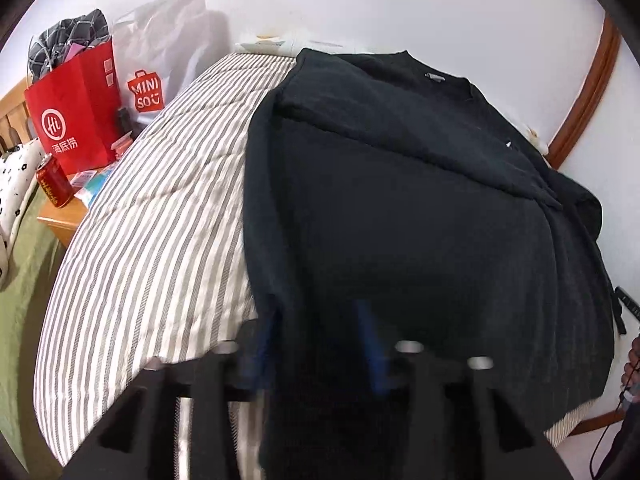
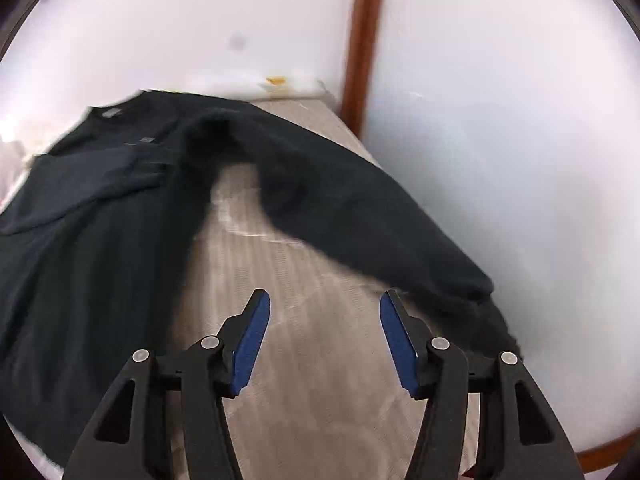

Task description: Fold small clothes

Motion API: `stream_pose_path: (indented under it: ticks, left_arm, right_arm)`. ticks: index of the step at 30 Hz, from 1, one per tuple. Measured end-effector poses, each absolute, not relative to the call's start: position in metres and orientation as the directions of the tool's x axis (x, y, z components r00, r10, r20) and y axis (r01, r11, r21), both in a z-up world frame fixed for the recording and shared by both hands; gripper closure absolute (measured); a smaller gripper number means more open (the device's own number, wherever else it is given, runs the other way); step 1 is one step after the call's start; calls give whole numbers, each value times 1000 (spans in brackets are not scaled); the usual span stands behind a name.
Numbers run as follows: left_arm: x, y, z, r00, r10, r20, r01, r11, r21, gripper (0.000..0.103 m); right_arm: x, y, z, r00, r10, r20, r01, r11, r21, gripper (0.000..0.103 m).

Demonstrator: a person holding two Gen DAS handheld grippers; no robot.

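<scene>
A black long-sleeved sweater lies flat on a striped bed, collar toward the far wall. Its left sleeve is folded across the chest. In the right wrist view the sweater's body lies at the left and its right sleeve stretches out toward the bed's right edge. My left gripper is open, blurred, over the sweater's hem. My right gripper is open and empty above the bare bedspread, just short of the sleeve's cuff end.
Left of the bed, a red paper bag, a white Miniso bag and a red can stand on a wooden side table. A white wall with brown wooden trim borders the bed at the far and right sides.
</scene>
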State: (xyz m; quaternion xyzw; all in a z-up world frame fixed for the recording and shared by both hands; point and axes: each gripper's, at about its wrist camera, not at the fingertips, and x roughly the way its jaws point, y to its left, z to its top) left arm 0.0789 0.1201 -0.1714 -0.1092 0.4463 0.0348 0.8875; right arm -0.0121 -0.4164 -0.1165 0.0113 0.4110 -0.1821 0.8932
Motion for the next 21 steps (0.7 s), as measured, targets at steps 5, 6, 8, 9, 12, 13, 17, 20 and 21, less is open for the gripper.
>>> stream_pose_path:
  ticks: [5,6,8,9,12,13,17,20,21]
  left_arm:
    - [94,115,-167,609,-10,-793,-170,975,-142,48]
    - [97,115,-167,606,-7,-795,-172,975,-139,48]
    - [105,115,-169,596,-4,-803,-178,975,-136,48]
    - [108,115,-170,592,-1,-806,-181,974,-134,48]
    - [116,117,-171,592,13,-806,-188,975,-122,48]
    - [119,118,-171,589,20,-808,-194,974,-117,48]
    - [128,125,-171,590,9,-807,-211,967,-143,48]
    - [131,127,-172,596,26,-803,-209,970,-124,48]
    - [132,127,-172,596,31,-802,-210,970,-119,48]
  right_arm:
    - [5,-453,-143,527,-356,-772,387,909,-155,46]
    - [8,-458,-145,522,-358,-774,394,906,-153,46]
    - [14,-467,-150,517,-357,-778,404,903,-146,46]
    - [16,-469,-151,517,-363,-775,407,901,-150,46]
    - [25,-473,-154,516,-385,-765,403,897,-181,46]
    - [28,-475,-154,517,-384,-765,405,897,-177,48]
    - [39,-475,-157,509,-430,-746,403,884,-236,87]
    - [44,-475,-149,519,-453,-725,414,875,-250,94]
    - [46,-474,-143,531,-457,-713,421,873,-246,95]
